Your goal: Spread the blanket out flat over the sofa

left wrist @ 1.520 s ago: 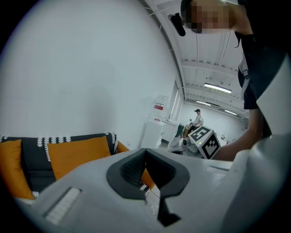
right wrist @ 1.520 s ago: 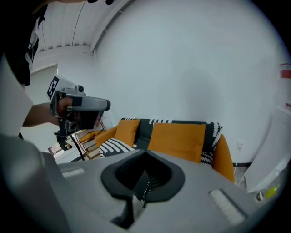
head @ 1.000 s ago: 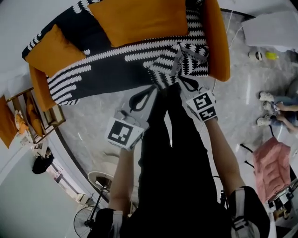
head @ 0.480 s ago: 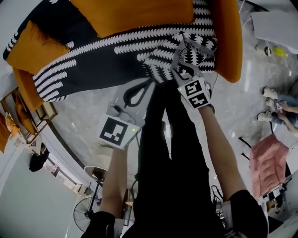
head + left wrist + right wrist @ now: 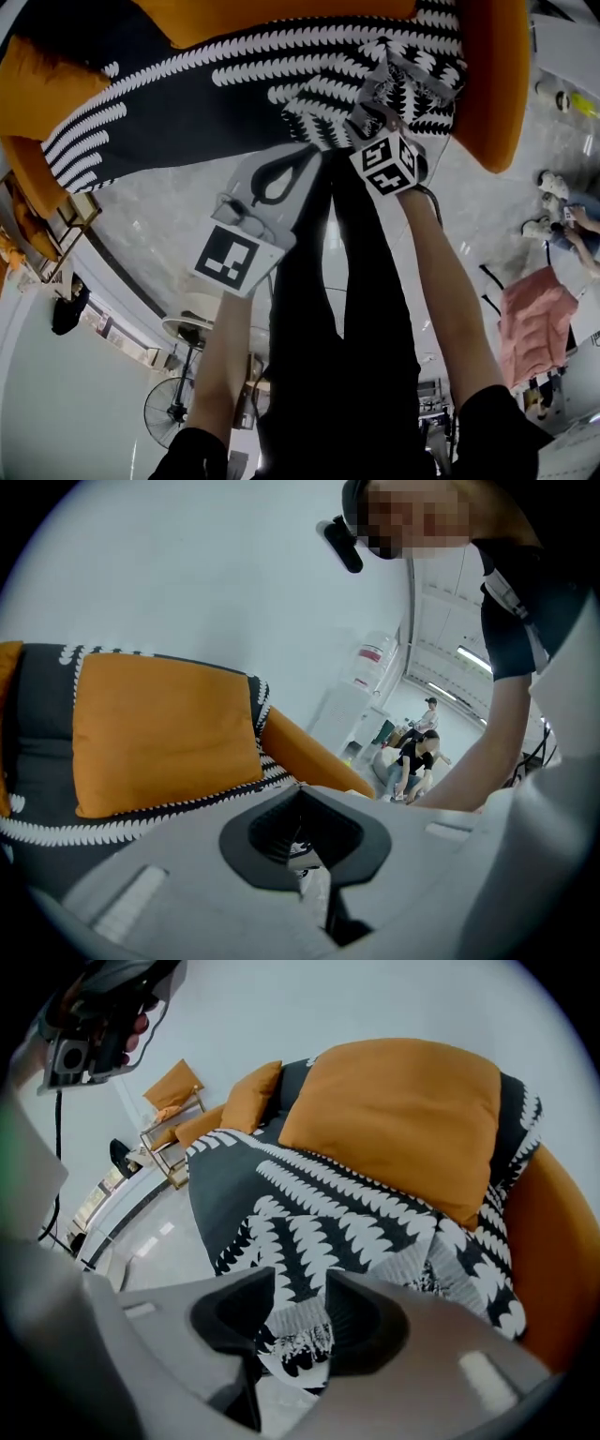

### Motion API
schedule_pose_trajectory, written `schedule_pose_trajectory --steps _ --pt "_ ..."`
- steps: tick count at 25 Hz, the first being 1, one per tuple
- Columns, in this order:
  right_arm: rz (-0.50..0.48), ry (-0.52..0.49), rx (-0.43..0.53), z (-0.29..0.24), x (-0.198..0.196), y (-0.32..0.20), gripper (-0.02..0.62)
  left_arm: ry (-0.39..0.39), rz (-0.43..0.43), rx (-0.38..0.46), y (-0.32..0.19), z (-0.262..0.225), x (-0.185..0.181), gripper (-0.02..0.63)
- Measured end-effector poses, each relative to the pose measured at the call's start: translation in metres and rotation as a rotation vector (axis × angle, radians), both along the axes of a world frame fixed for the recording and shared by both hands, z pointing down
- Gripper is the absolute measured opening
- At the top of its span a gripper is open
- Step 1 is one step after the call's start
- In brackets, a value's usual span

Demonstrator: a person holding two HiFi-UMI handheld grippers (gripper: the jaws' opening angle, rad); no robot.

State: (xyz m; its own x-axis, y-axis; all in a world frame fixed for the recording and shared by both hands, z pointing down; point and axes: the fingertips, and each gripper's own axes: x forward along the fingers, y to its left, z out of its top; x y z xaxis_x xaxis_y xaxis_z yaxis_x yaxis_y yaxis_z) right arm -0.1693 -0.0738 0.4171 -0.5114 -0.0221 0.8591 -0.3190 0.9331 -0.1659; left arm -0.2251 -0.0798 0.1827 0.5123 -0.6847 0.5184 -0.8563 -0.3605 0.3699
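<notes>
A black-and-white patterned blanket [image 5: 234, 94] lies over the seat of the orange sofa [image 5: 487, 84], under orange cushions [image 5: 403, 1119]. My right gripper [image 5: 389, 94] is at the blanket's front right corner. Its jaws are opening. The blanket's turned-up grey edge [image 5: 300, 1335] lies loose between them, and the pads do not press on it. My left gripper [image 5: 298, 161] hangs over the floor just in front of the sofa. It is shut on nothing, clear of the blanket [image 5: 37, 817]. The back cushion [image 5: 159, 733] fills the left of its view.
The person's black trousers [image 5: 328, 328] run down the middle between both arms. People [image 5: 562, 216] sit on the pale floor to the right, near a pink object [image 5: 530, 323]. A wooden rack [image 5: 37, 244] stands at the left and a fan [image 5: 169, 412] at the lower left.
My right gripper's jaws have gone from shut on the blanket's corner to standing apart. The view has moved nearer the sofa. The left gripper stays shut in front of it.
</notes>
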Motion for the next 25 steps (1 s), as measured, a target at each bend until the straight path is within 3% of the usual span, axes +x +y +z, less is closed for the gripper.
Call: schedule_pose_trajectory --steps 14,25 --pt "-0.089 0.097 0.038 0.065 -0.002 0.004 0.184 0.014 0.018 -0.047 0.011 0.037 -0.006 0.011" --pt "-0.114 0.133 0.074 0.077 -0.001 0.000 0.103 0.018 0.007 -0.068 0.023 0.047 -0.008 0.011"
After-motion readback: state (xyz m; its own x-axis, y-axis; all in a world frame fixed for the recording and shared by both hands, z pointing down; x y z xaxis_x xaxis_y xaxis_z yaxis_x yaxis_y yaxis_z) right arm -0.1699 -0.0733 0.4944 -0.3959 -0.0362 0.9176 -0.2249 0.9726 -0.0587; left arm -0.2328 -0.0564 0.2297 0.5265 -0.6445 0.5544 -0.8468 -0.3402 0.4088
